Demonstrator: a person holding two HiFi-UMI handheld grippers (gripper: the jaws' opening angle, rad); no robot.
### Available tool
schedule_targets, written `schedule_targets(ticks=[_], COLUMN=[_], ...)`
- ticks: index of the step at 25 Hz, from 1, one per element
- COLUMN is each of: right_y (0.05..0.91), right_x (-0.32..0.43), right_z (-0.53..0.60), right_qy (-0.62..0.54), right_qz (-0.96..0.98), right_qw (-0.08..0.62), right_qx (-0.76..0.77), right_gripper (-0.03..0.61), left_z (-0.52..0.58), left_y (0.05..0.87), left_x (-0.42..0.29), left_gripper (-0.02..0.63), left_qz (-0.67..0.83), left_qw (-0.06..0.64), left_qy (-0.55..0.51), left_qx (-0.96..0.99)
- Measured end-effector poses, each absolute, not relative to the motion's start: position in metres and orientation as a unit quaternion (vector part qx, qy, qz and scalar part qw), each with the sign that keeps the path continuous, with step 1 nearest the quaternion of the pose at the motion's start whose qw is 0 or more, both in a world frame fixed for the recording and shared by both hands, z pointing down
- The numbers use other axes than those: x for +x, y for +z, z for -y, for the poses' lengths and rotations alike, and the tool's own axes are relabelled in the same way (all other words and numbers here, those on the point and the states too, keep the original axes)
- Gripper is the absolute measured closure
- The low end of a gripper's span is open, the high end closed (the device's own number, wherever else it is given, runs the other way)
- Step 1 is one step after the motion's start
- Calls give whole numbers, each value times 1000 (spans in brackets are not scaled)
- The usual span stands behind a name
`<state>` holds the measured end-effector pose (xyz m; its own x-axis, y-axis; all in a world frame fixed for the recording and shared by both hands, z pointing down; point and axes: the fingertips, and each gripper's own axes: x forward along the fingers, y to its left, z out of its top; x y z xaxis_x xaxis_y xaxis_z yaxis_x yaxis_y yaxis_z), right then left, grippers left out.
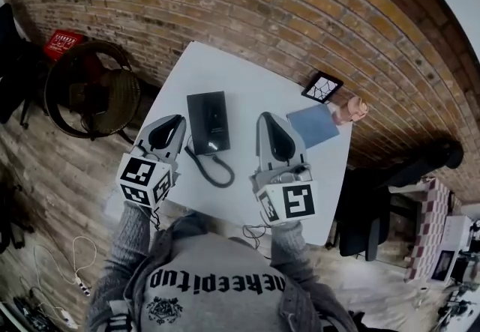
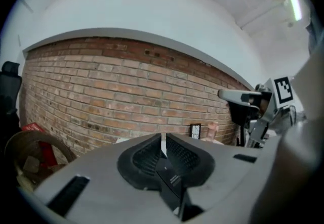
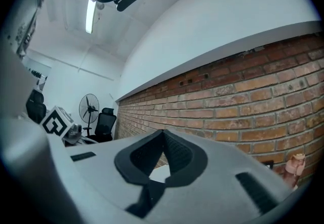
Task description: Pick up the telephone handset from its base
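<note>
The black telephone (image 1: pixel 208 122) lies on the white table (image 1: pixel 247 83), its handset resting on the base, and its curly cord (image 1: pixel 214 170) trails toward me. My left gripper (image 1: pixel 178 121) hovers just left of the phone, jaws together and empty. My right gripper (image 1: pixel 268 118) is a short way to the phone's right, jaws also together and empty. In the left gripper view the left gripper (image 2: pixel 163 140) is shut, with the right gripper (image 2: pixel 237 95) at the right. In the right gripper view the right gripper (image 3: pixel 163 133) is shut. The phone shows in neither gripper view.
At the table's far right are a framed picture (image 1: pixel 322 87), a blue notebook (image 1: pixel 313 125) and a pink figurine (image 1: pixel 351 109). A brick wall (image 1: pixel 247 1) runs behind the table. A wicker basket (image 1: pixel 91 89) and a red crate (image 1: pixel 63 43) stand left; a black chair (image 1: pixel 366 218) stands right.
</note>
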<state>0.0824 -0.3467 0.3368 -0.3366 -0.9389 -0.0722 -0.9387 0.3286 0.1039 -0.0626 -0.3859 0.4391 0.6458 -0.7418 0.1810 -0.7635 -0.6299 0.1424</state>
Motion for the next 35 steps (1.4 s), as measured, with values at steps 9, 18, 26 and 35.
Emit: schedule_targets(ticks=[9,18,26,35], right_y=[361,379,382,384], right_x=[85,96,103,110], right_z=[372,371,367,362], right_qy=[-41,-25,-26,-27], right_qz=[798,780,771,764], right_qw=[34,64,77,87], right_qx=[601,622,631,638], right_gripper=[574,574,574,574], left_z=[422,432,439,439], left_y=[525,584,613,628], left_x=[-60,-49,-43,-28], left_gripper=[563,504,479,459], left_qz=[385,357,344,325], left_qw=[218,292,326,351], left_qy=[99,130,150,152], left_qx=[891,878,868,865])
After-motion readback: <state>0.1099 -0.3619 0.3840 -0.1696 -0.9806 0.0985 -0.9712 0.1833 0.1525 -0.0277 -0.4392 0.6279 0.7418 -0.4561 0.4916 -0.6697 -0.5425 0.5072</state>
